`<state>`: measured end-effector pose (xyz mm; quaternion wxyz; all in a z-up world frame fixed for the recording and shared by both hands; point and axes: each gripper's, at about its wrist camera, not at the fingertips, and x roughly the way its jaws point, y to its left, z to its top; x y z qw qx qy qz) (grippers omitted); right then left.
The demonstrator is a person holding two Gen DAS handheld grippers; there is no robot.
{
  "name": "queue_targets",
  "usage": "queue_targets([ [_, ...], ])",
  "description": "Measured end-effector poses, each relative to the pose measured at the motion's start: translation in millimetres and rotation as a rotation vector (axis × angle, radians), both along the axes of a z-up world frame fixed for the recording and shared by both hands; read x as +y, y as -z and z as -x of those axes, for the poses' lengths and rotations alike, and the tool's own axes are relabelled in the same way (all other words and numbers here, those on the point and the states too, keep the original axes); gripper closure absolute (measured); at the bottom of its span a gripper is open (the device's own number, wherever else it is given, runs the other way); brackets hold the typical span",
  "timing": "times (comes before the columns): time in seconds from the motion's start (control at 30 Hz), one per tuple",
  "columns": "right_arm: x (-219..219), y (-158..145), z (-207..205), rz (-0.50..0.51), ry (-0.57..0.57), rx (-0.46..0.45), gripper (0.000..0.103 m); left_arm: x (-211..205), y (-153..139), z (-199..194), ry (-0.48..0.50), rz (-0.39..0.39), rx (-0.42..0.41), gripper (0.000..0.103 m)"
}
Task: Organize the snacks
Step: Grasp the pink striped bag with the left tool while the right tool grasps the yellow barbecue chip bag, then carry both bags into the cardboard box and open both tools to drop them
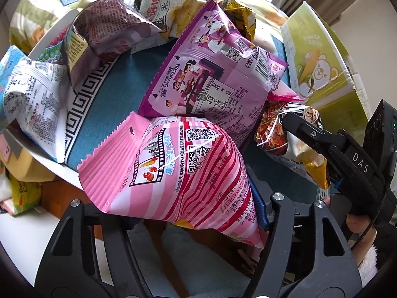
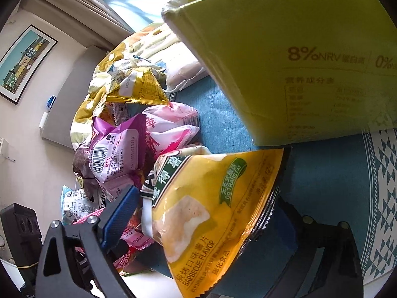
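Left claw (image 1: 198, 213) angled steeply down, dark jaws either side of a pink-and-white striped foil snack bag (image 1: 173, 173) with QR codes and red print; pads seem to press the bag's lower end, though contact partly hidden. Right claw (image 2: 206, 213) also tilted down, one blue-padded finger (image 2: 121, 213) left of a yellow crinkled barbecue-flavour crisp bag (image 2: 213, 213), the other dark finger behind its right edge; whether those pads actually squeeze the bag, impossible to tell. Seen from the left wrist, right claw's black finger lying over that same yellow bag, with a hand (image 1: 357, 226) gripping the handle at bottom right.

Pink striped bag lying on a teal patterned cloth (image 1: 119, 94), overlapping a purple glossy snack bag (image 1: 213, 74) printed with cartoon figures and a barcode. Heap of more packets behind. Light green cardboard box (image 2: 297, 62) with nutrition print standing just beyond the yellow bag, bear picture on another face.
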<state>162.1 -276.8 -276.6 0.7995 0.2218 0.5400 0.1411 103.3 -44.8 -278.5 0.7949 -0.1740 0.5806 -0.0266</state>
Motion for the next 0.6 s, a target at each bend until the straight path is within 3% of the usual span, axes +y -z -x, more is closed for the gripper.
queue_targets([
  [0.27, -3, -5, 6, -0.002, 0.001, -0.02, 0.039, -14, -6, 7, 0.033, -0.008, -0.008, 0.039],
  [0.6, -16, -21, 26, 0.018, 0.025, -0.013, 0.043, -26, -37, 18, 0.058, -0.024, -0.039, 0.039],
])
